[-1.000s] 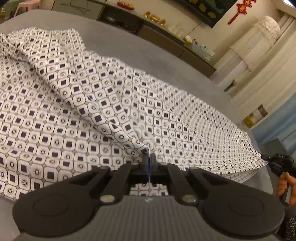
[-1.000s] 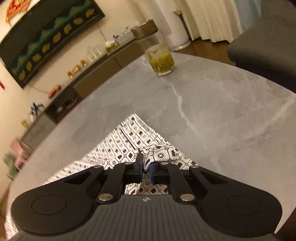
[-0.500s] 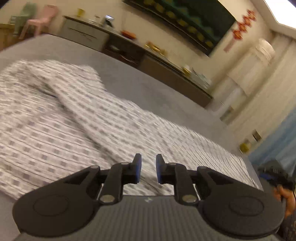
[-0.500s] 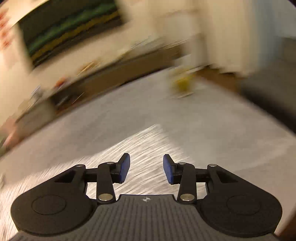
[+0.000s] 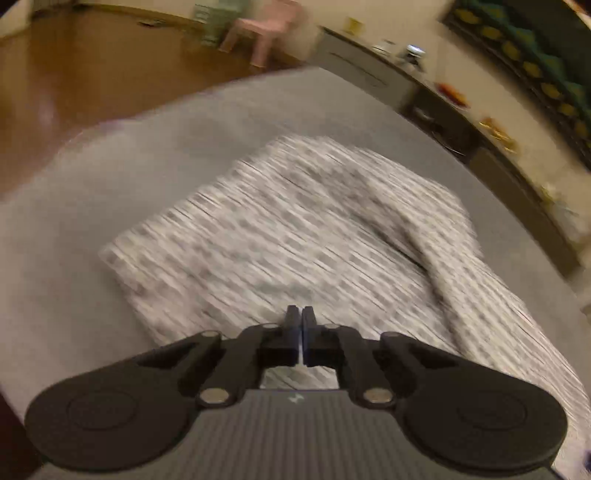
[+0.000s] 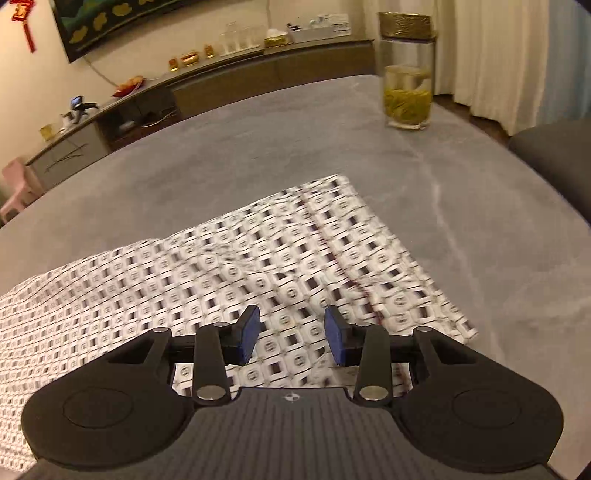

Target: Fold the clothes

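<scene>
Cloth (image 5: 295, 236) with a black-and-white pattern lies spread on the grey desk (image 5: 74, 229). Above its near edge we hold our left tongs (image 5: 300, 321) pressed together, gripping nothing. Our right tongs (image 6: 291, 332) hang spread apart over the cloth's near right corner; beyond it stands a glass jar (image 6: 406, 92).

Grey table (image 6: 258, 147); glass jar (image 6: 406, 96) upright on it; pink chair (image 5: 266, 33) beyond.

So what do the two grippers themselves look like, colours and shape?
Both are matte black, with a ribbed grey body, two round discs, silver pivot pins and a small white mark. The right gripper has blue finger pads; on the left gripper the pads barely show.
</scene>
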A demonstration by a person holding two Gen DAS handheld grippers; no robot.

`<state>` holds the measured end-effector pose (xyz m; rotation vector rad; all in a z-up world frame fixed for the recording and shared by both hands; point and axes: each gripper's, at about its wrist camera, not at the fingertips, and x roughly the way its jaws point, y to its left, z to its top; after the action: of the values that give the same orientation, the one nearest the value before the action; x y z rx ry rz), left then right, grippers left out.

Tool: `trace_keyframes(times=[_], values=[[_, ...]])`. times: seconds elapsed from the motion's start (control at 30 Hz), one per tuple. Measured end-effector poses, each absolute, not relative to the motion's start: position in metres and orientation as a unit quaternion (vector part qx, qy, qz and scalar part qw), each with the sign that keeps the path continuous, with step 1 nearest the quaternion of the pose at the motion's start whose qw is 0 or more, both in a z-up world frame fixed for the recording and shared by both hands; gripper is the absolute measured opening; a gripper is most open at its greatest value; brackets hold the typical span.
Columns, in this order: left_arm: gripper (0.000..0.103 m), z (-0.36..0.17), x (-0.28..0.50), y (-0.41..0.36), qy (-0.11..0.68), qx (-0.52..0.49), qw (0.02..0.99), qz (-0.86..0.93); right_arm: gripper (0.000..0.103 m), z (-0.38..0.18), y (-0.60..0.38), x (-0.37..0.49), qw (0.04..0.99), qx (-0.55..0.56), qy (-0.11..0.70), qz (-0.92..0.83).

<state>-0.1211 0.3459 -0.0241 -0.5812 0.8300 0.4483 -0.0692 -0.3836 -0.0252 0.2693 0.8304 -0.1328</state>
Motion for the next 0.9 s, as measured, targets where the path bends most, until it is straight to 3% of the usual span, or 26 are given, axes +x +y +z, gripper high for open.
trace_keyframes(times=[0.17, 0.27, 0.3, 0.37, 0.5, 0.6, 0.9], values=[[0.010, -0.007, -0.114, 0.363, 0.357, -0.322, 0.854, 0.199, 0.043, -0.007, -0.372, -0.075, 0.909, 0.144, 0.378, -0.102], [0.012, -0.009, -0.101, 0.356, 0.351, -0.330, 0.860, 0.167, 0.047, 0.009, -0.288, -0.051, 0.912, 0.139, 0.387, 0.004], [0.012, -0.012, -0.096, 0.352, 0.352, -0.329, 0.862, 0.158, 0.050, 0.015, -0.260, -0.043, 0.910, 0.137, 0.389, 0.040], [0.012, -0.021, -0.094, 0.351, 0.363, -0.334, 0.857, 0.148, 0.067, 0.025, -0.203, -0.027, 0.904, 0.133, 0.392, 0.111], [0.012, -0.021, -0.104, 0.361, 0.349, -0.348, 0.860, 0.134, 0.084, 0.047, -0.091, 0.005, 0.877, 0.122, 0.391, 0.250], [0.013, -0.022, -0.113, 0.373, 0.342, -0.368, 0.854, 0.134, 0.085, 0.061, -0.007, 0.030, 0.847, 0.111, 0.387, 0.348], [0.013, -0.028, -0.112, 0.397, 0.328, -0.416, 0.840, 0.117, 0.082, -0.009, 0.147, 0.134, 0.831, -0.016, 0.438, 0.343]])
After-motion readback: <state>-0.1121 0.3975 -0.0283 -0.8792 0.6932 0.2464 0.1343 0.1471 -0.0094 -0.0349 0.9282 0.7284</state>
